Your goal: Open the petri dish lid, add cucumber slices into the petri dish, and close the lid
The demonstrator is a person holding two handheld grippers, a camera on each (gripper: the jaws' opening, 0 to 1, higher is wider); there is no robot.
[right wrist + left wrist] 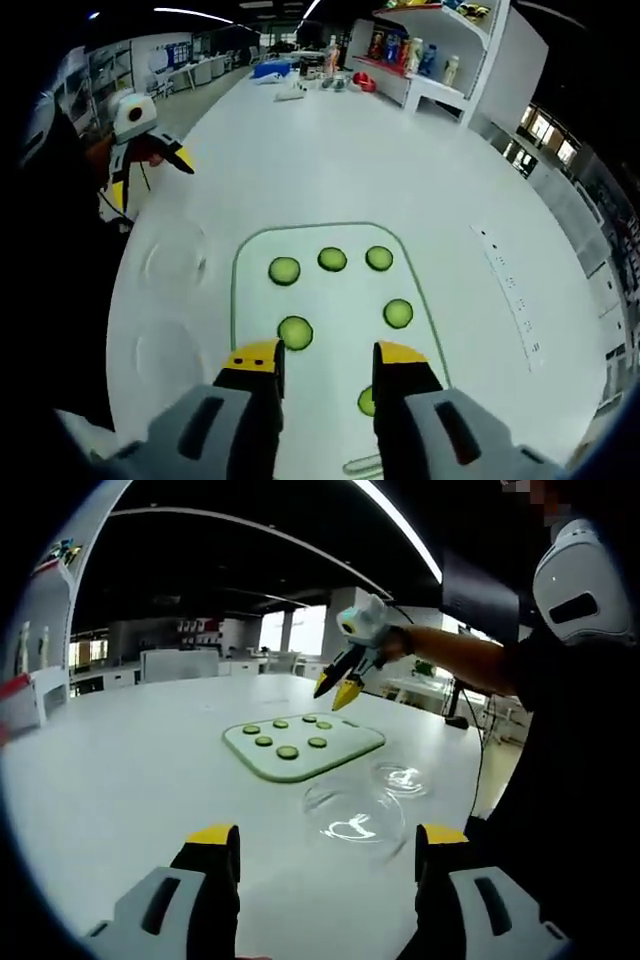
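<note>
Six cucumber slices point(332, 259) lie on the white board point(250, 250) at centre frame. Two clear petri dish pieces point(352, 815) sit empty, just right of it in the left gripper view. The left gripper point(327, 840) and right gripper point(326, 360) are both spread, holding nothing.

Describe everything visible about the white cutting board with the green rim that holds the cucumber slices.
The white rectangular cutting board has rounded corners and a thin green edge line, and it looks like plastic. It lies flat on the white table. Six round green cucumber slices rest on its top, spaced apart, none stacked. In the left gripper view it sits beyond two clear round petri dish pieces, apart from them. The right gripper hovers open above its near end.
</note>
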